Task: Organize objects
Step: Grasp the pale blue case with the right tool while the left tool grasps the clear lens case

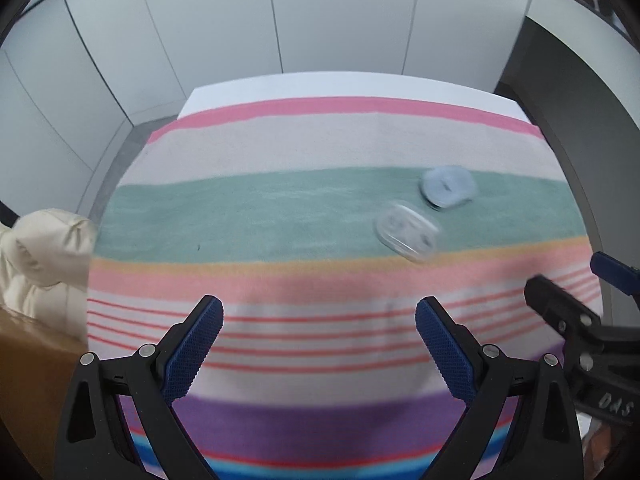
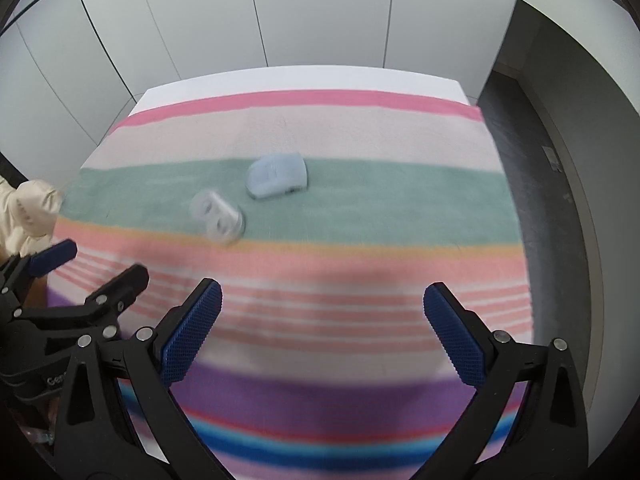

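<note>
A pale blue rounded case (image 1: 449, 186) and a clear plastic case (image 1: 406, 234) lie side by side on the green stripe of a striped cloth (image 1: 280, 208), blurred in both views. In the right wrist view the blue case (image 2: 277, 176) lies right of and behind the clear case (image 2: 217, 216). My left gripper (image 1: 319, 322) is open and empty, above the cloth's near stripes. My right gripper (image 2: 322, 308) is open and empty too, short of both cases. Each gripper shows at the edge of the other's view: the right one (image 1: 568, 284) and the left one (image 2: 96, 264).
The cloth covers a white table (image 1: 344, 84) against grey wall panels (image 1: 340, 12). A cream padded garment (image 1: 40, 252) and a brown surface (image 1: 32, 380) are at the left. Dark floor (image 2: 532, 184) runs along the table's right side.
</note>
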`<state>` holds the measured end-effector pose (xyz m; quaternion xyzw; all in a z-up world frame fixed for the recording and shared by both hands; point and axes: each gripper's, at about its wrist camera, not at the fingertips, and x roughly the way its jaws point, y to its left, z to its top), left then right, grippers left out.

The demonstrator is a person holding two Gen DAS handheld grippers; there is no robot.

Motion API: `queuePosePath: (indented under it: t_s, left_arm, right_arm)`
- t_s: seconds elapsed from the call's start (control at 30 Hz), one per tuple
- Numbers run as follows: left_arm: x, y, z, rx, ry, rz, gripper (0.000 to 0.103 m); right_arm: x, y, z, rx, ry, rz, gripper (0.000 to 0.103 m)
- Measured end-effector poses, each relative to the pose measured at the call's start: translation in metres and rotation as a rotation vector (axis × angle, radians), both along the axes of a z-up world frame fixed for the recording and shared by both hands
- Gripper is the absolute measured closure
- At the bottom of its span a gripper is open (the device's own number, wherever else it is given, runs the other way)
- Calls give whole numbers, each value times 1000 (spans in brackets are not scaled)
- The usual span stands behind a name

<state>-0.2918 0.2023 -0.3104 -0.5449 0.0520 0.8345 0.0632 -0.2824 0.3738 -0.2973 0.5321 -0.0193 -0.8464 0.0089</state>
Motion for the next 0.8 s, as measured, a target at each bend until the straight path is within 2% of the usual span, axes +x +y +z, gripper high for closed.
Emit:
queuePosePath:
  t_s: [0.37,0.53,0.63,0.67,0.7,0.8]
  left_arm:
    - [-32,-16,-41,21,-34,25,5]
    - [-30,-10,-48,47,-26,-18,5]
    - [-28,0,-47,70,-20,-80,5]
    - [-28,3,-47,75,-16,-99,5]
    - [-28,6,-46,81,-11,-120,5]
    - [-28,17,-42,86,6,-170,5]
  right_arm:
    - [-65,-16,-42,-47,31,42,1]
    - [-91,-19,-59,-85,14,40,1]
    - [-95,-30,-63,-17,39,73,16]
    - [-94,-34,-62,7,55,99,33]
    - [-92,-36,-61,18,67,111,43]
    - [-85,-29,-61,-2,66,118,43]
